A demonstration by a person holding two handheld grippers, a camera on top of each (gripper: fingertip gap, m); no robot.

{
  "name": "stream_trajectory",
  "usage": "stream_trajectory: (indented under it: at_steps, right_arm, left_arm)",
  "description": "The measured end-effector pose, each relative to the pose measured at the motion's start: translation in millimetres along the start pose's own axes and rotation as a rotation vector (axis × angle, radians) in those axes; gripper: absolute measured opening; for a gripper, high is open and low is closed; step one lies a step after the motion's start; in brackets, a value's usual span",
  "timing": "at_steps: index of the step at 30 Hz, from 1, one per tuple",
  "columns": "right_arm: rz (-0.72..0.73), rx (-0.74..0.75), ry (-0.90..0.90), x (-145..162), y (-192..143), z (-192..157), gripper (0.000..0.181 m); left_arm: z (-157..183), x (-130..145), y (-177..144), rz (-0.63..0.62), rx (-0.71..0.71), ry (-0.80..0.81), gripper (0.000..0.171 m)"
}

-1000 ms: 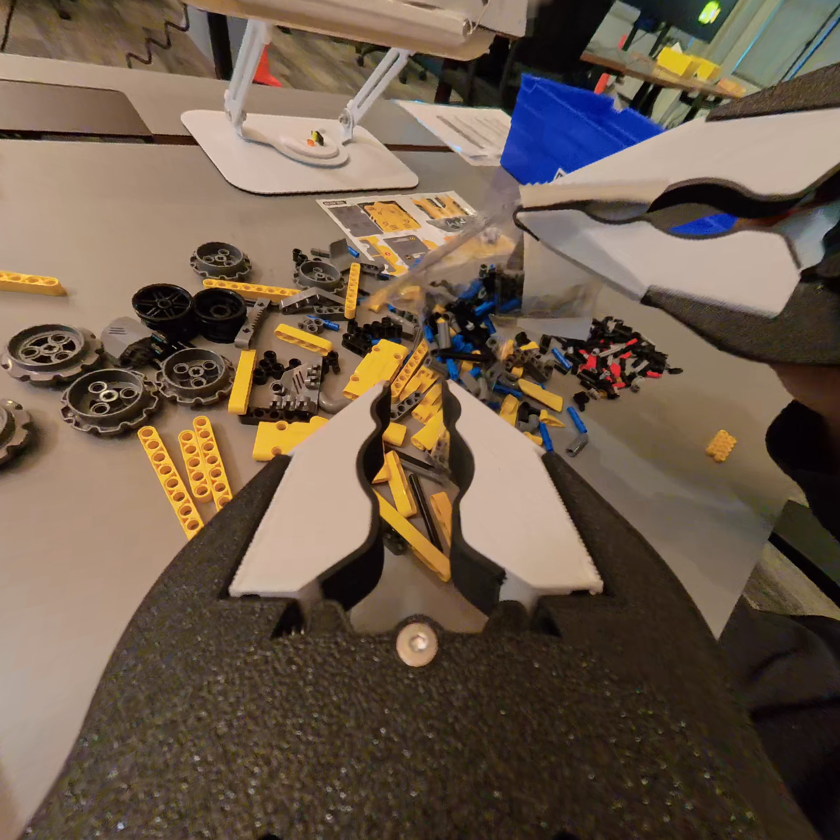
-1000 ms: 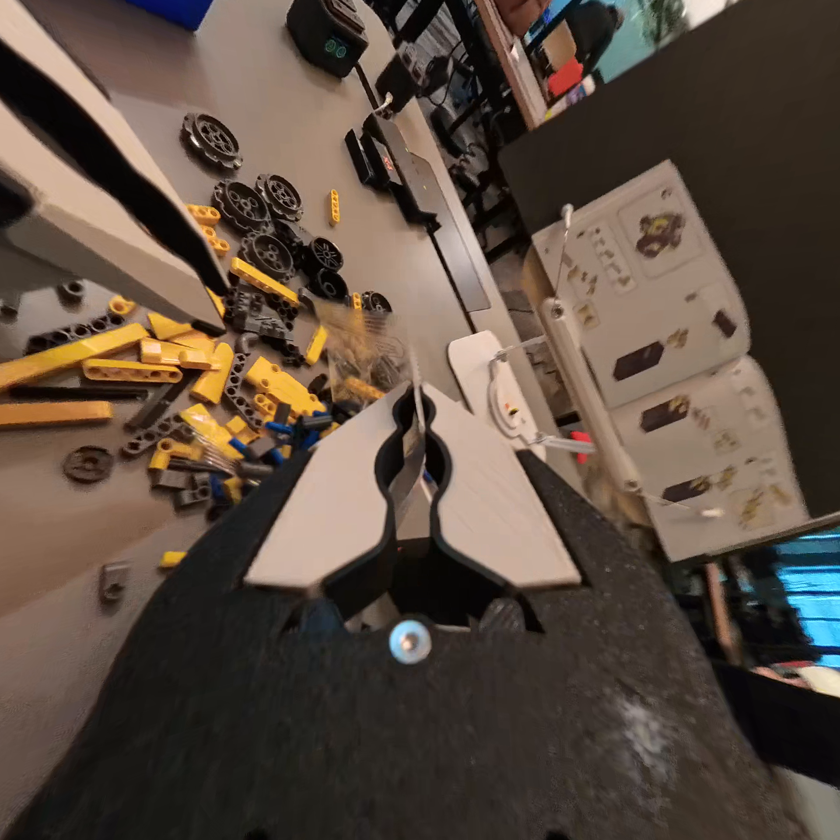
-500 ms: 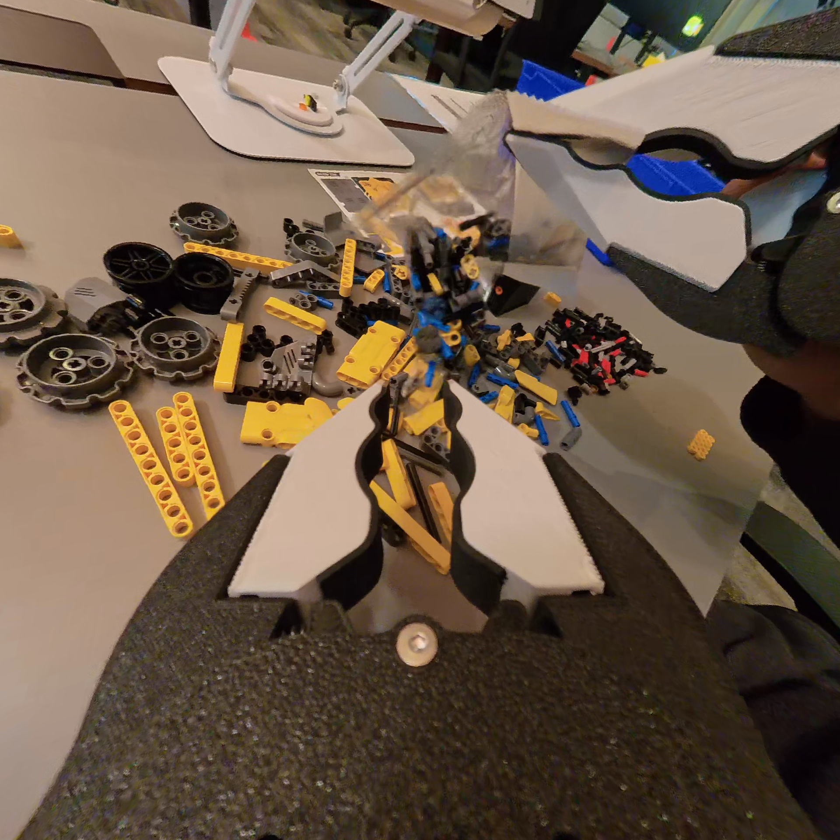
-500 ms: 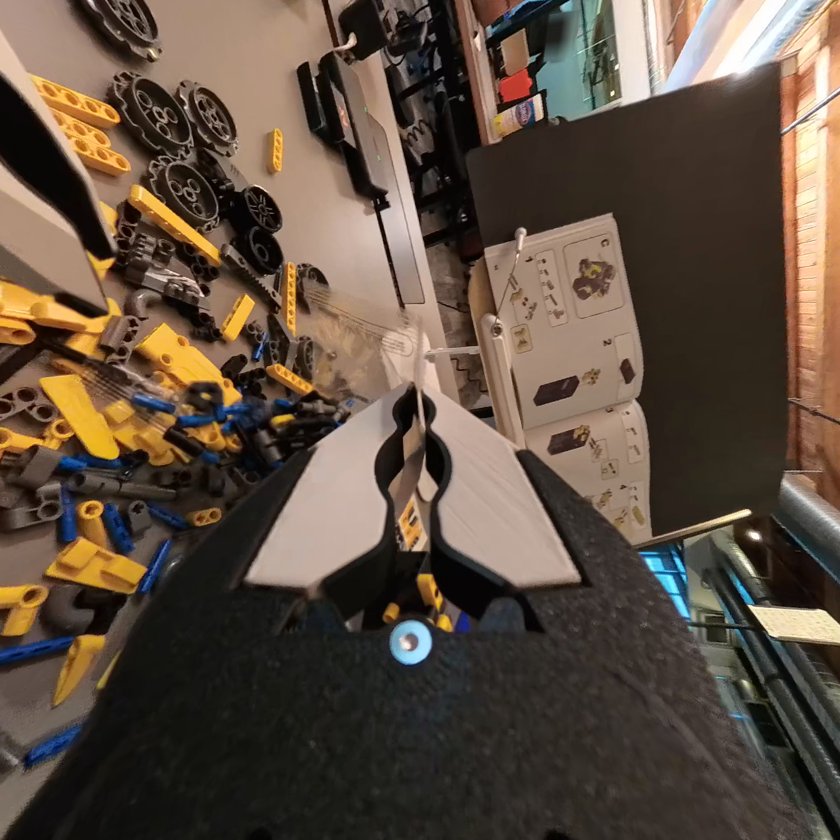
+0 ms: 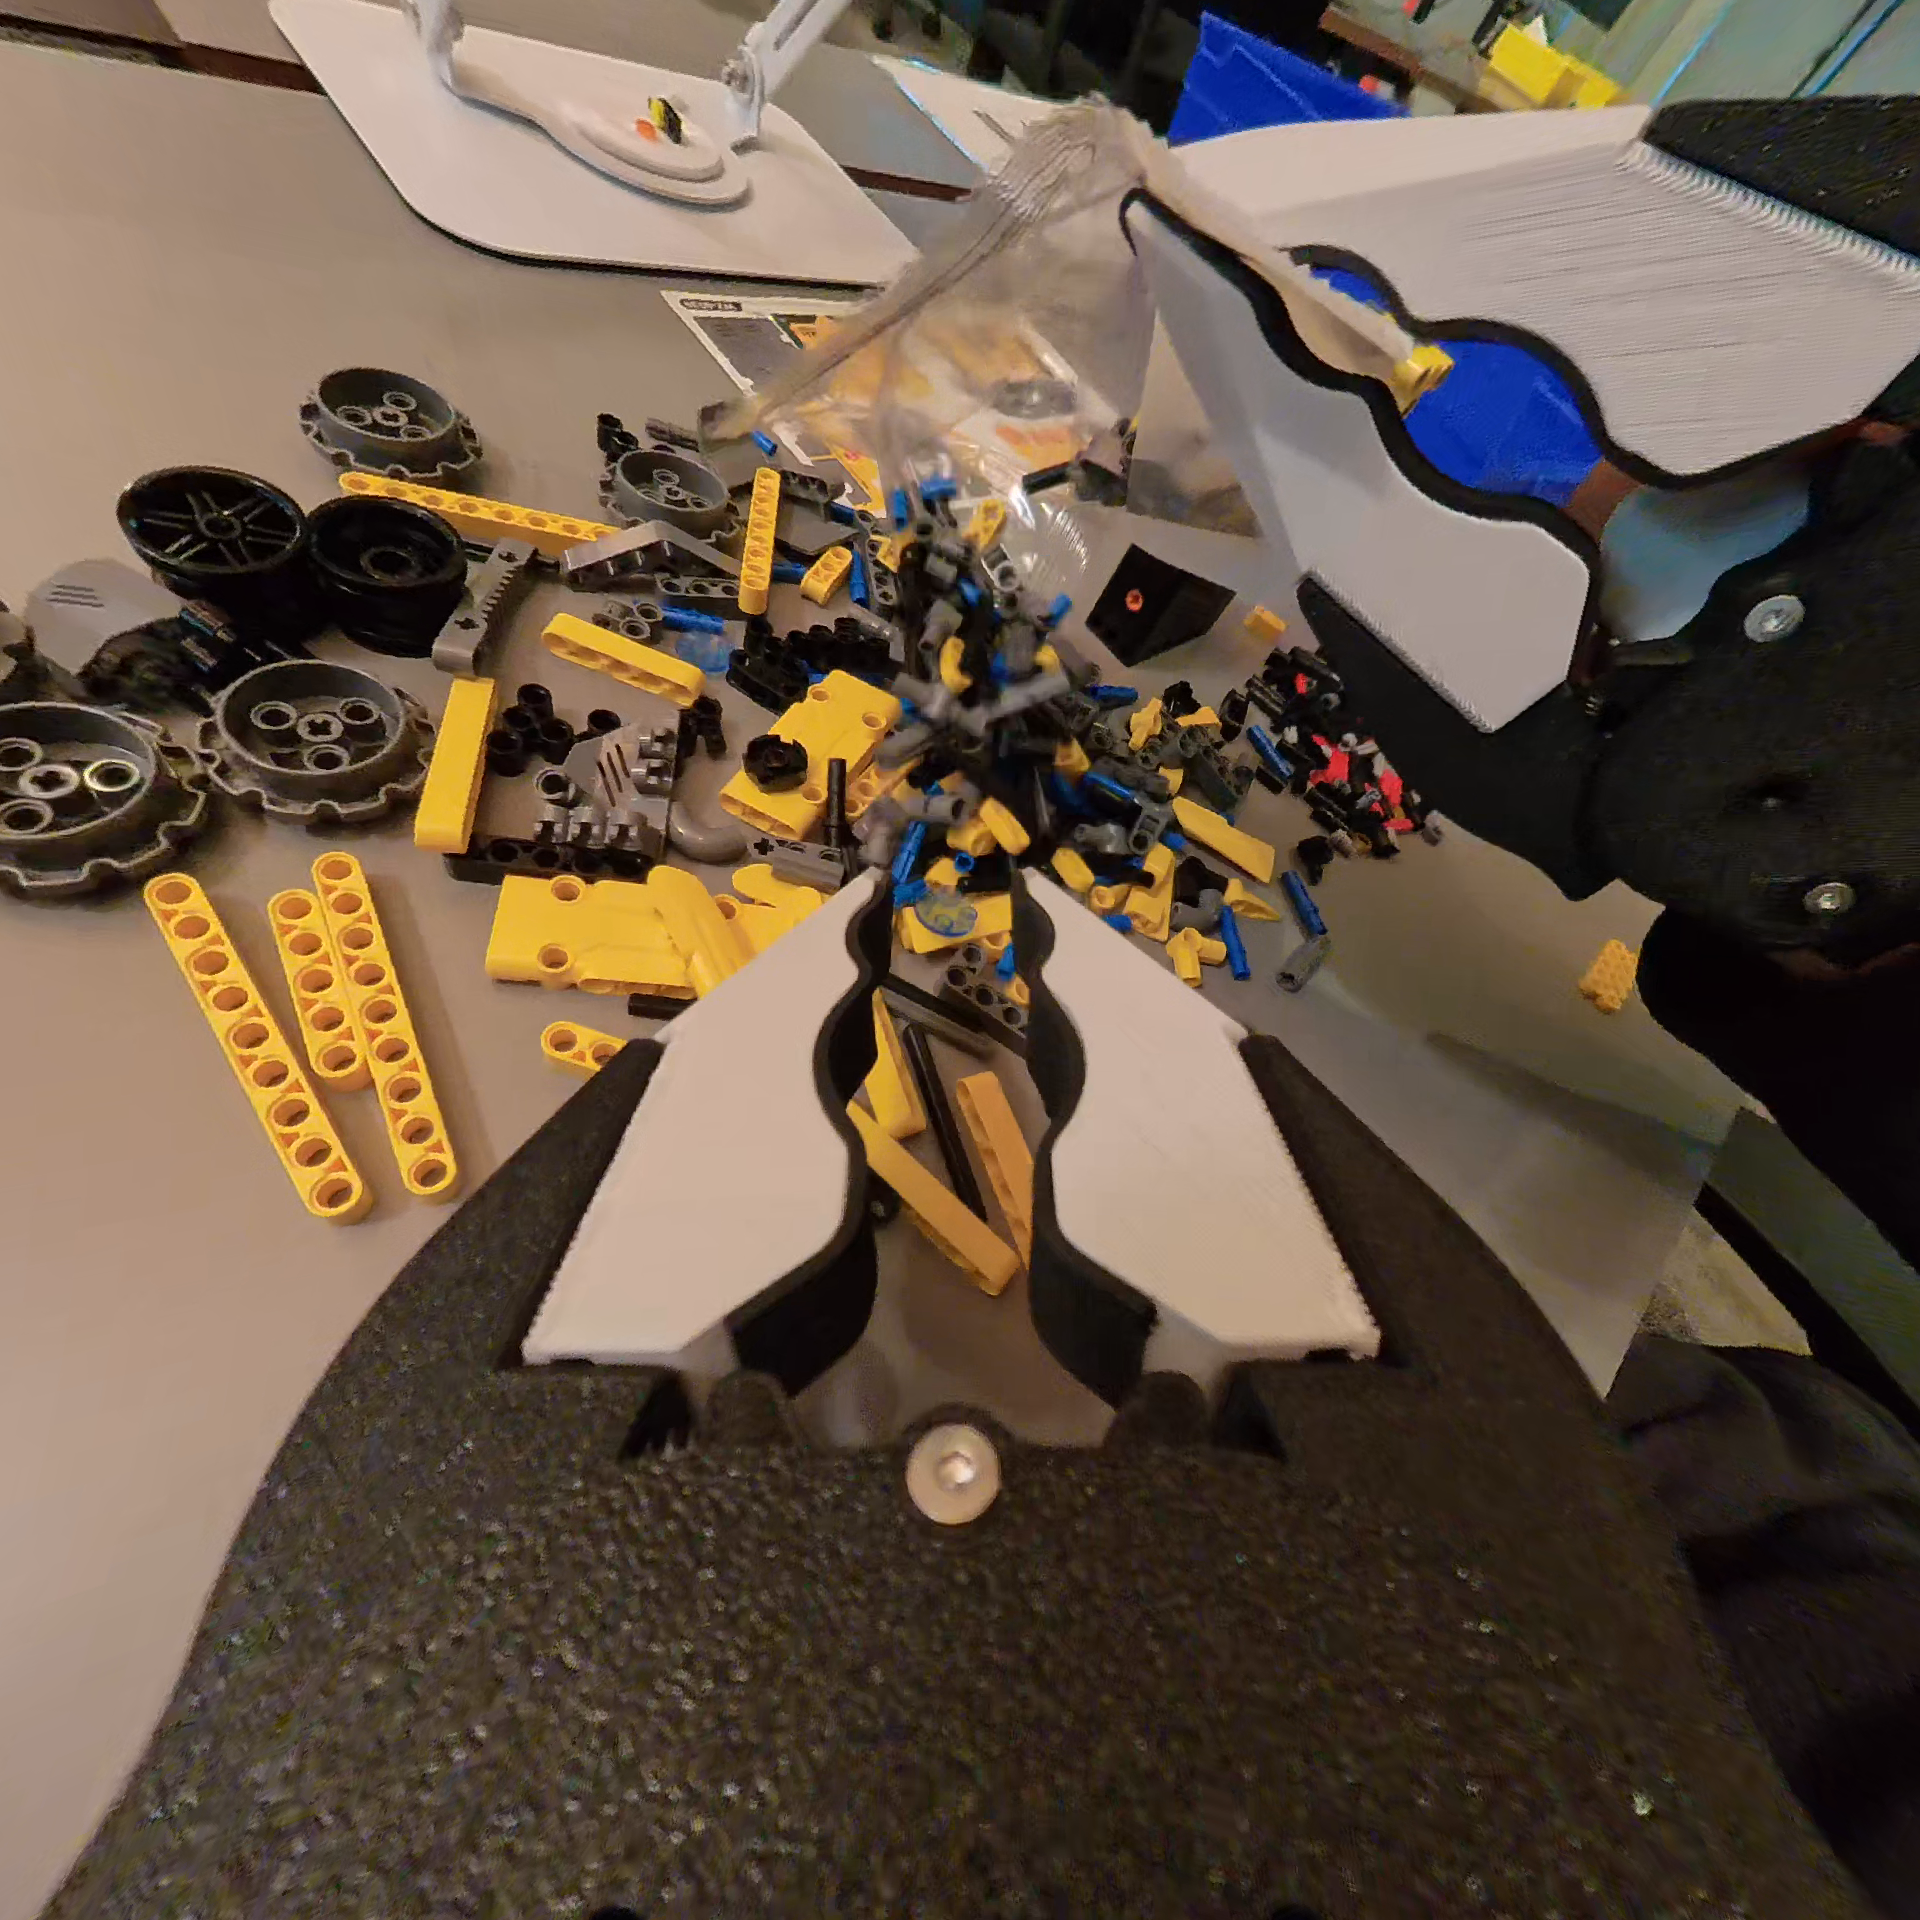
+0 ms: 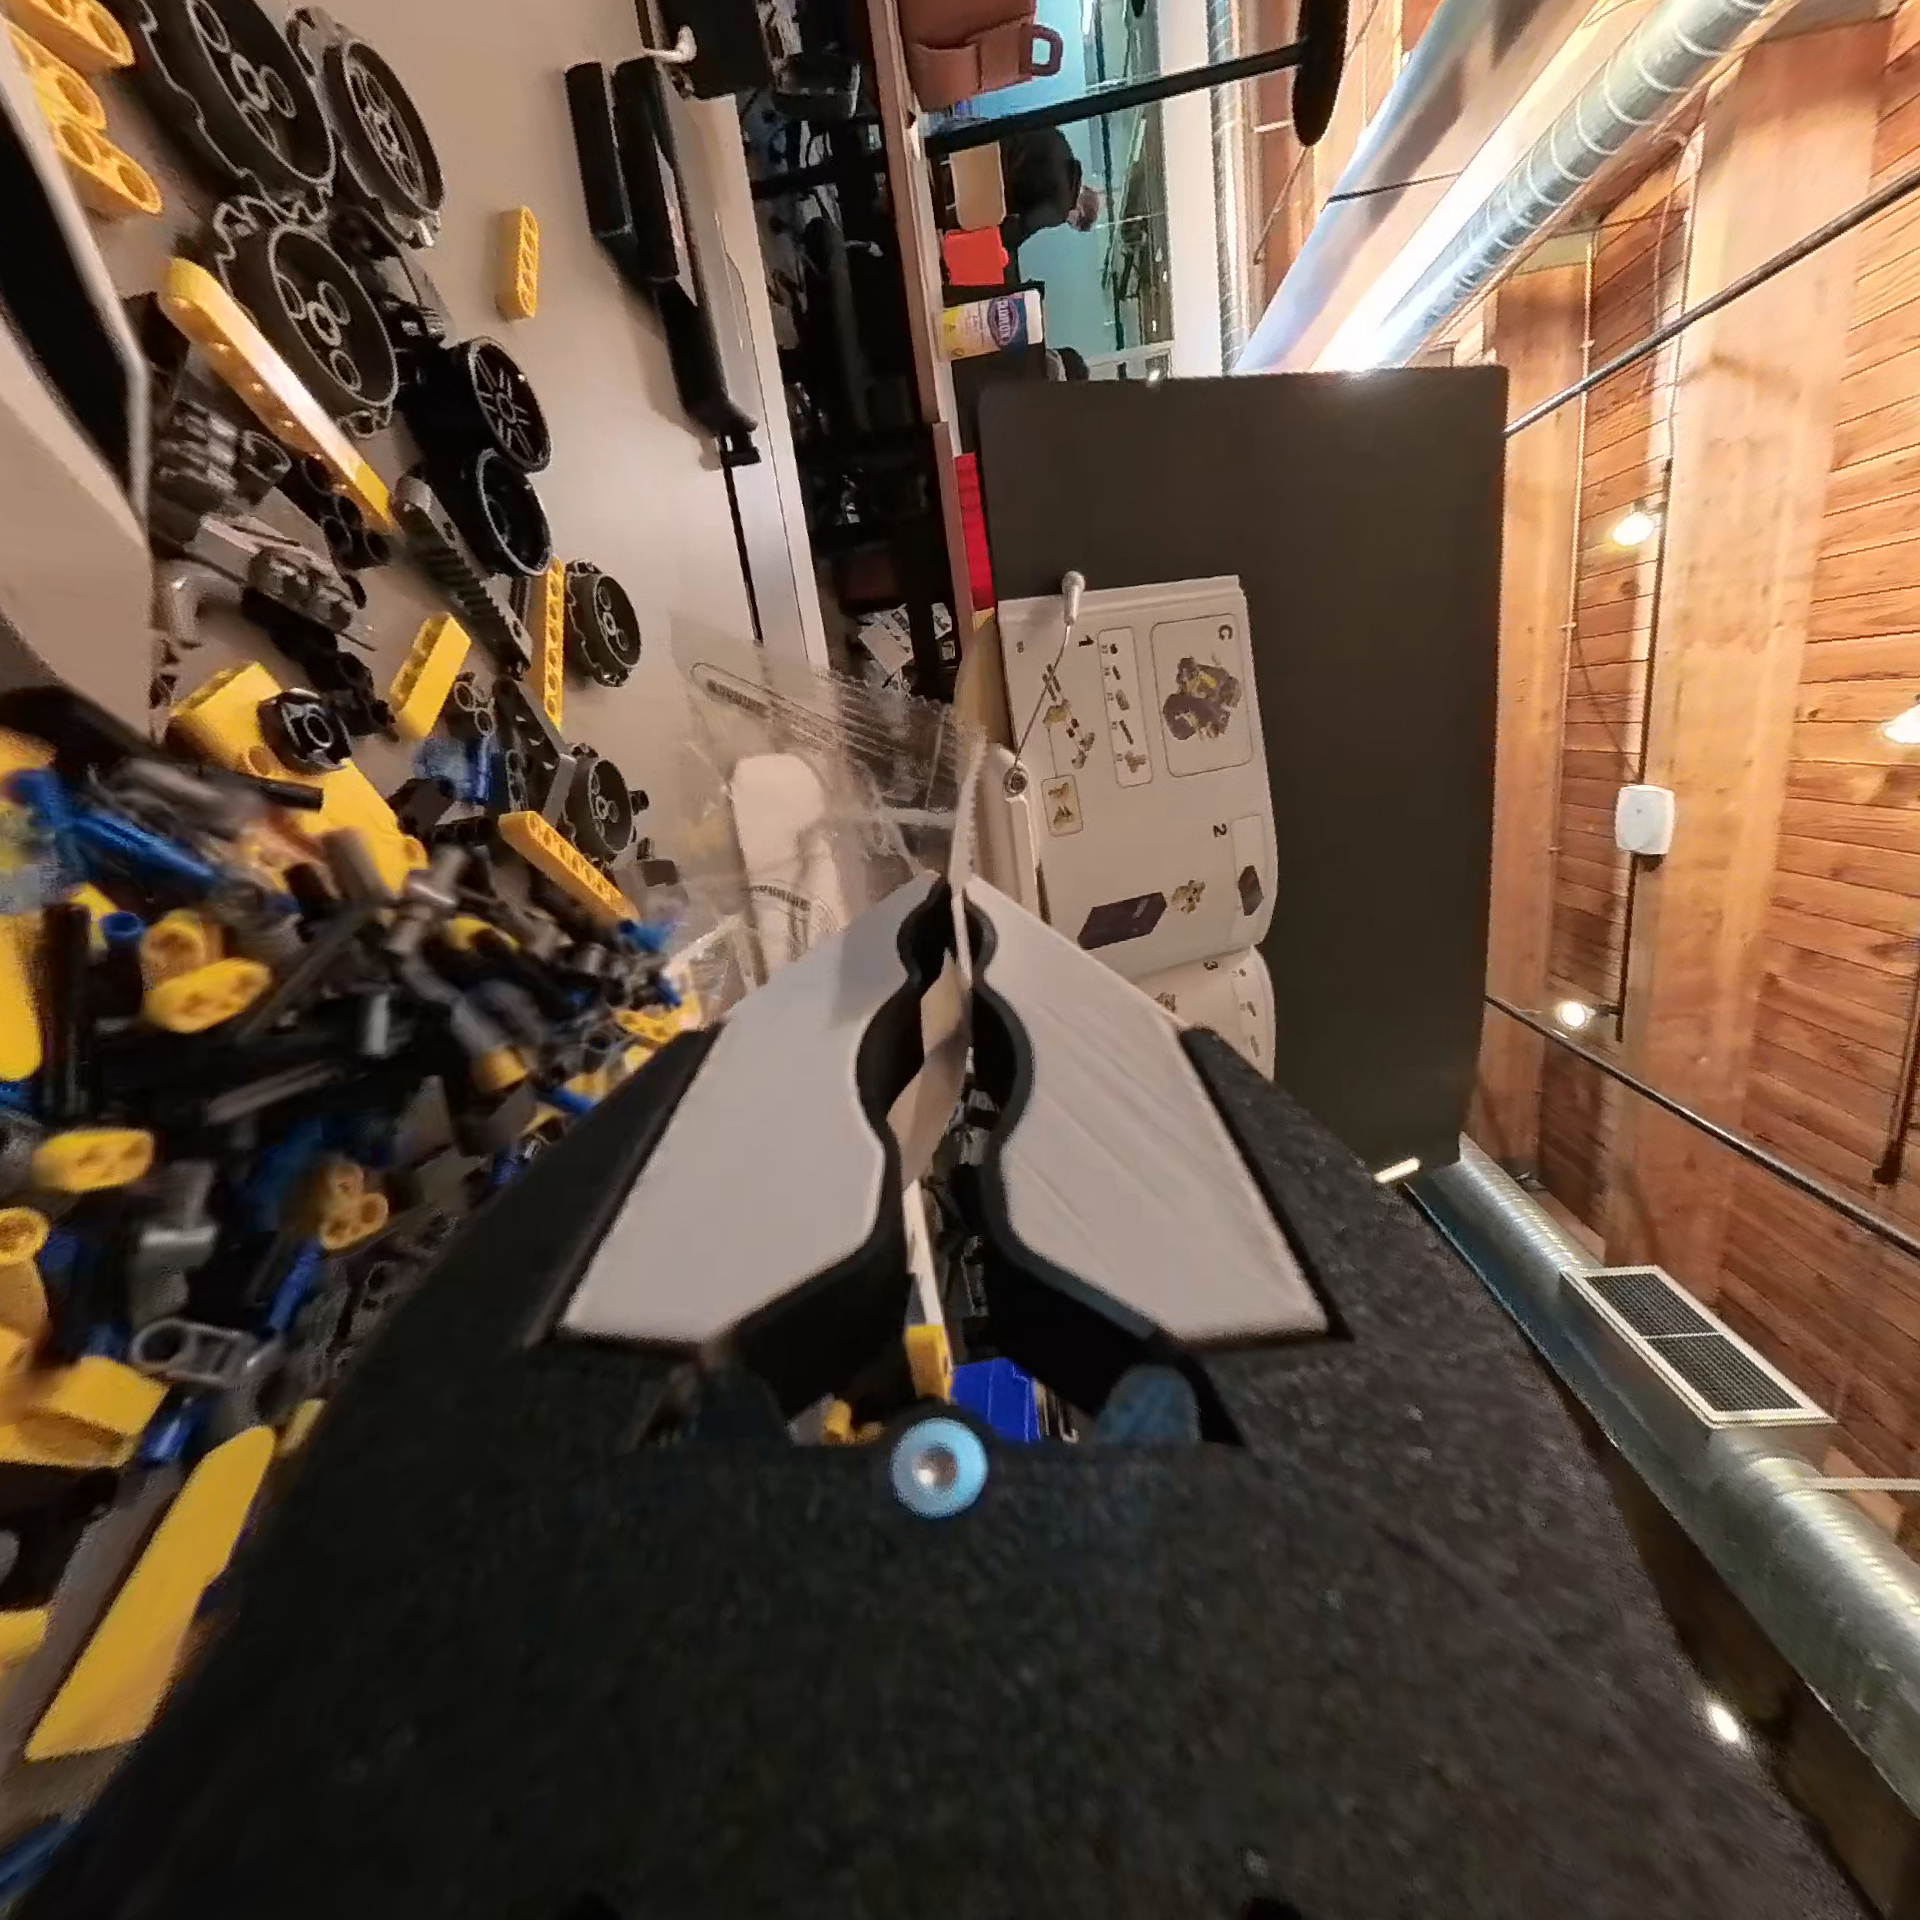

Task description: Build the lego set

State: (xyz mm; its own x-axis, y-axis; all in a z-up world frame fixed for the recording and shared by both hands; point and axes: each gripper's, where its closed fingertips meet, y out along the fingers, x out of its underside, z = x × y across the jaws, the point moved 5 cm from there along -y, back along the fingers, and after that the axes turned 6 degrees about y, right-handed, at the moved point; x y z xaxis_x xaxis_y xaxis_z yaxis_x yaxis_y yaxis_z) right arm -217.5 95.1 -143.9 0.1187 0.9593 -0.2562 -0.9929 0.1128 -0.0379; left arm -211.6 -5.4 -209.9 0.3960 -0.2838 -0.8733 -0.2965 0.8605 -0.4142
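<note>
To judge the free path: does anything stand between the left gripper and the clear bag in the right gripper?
Yes: small parts spilling from the clear bag, pinched by the right gripper, hang ahead of the open left gripper, above the pile.

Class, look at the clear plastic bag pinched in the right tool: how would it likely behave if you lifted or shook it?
The clear plastic bag probably hangs limp: it creases and sags below the right tool. It seems light, since one pinched edge carries it. Its open mouth likely spills easily; small pieces are tumbling toward the pile.
</note>
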Motion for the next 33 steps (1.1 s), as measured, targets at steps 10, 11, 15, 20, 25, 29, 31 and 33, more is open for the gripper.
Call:
stream_trajectory:
  at_steps: [10, 11, 15, 20, 25, 29, 31, 33]
  right_arm:
    - [-0.008, 0.096, -0.106, 1, 6, 4, 0.000]
    - [-0.008, 0.093, -0.112, 1, 6, 2, 0.000]
    - [0.013, 0.125, -0.211, -1, 3, -3, 0.000]
    - [0.052, 0.140, -0.359, -4, 0, -15, 0.000]
    - [0.065, 0.163, -0.400, -1, -1, -12, 0.000]
    - [0.103, 0.178, -0.445, -4, -6, -13, 0.000]
    - [0.147, 0.212, -0.489, -6, -9, -13, 0.000]
    - [0.146, 0.185, -0.499, -4, -7, -18, 0.000]
  left_arm:
    - [-5, 1, 0, 0.002, -0.024, -0.030, 0.018]
    - [-5, 1, 0, 0.001, -0.022, -0.034, 0.018]
    - [-8, 0, -1, 0.008, -0.025, -0.056, 0.017]
    - [-11, 1, -1, 0.009, -0.027, -0.079, 0.014]
    - [-13, 0, -2, 0.021, -0.031, -0.097, 0.011]
    - [-13, 0, -2, 0.022, -0.029, -0.100, 0.011]
    - [-13, 0, -2, 0.024, -0.031, -0.096, 0.011]
    - [-13, -1, -2, 0.026, -0.032, -0.096, 0.011]
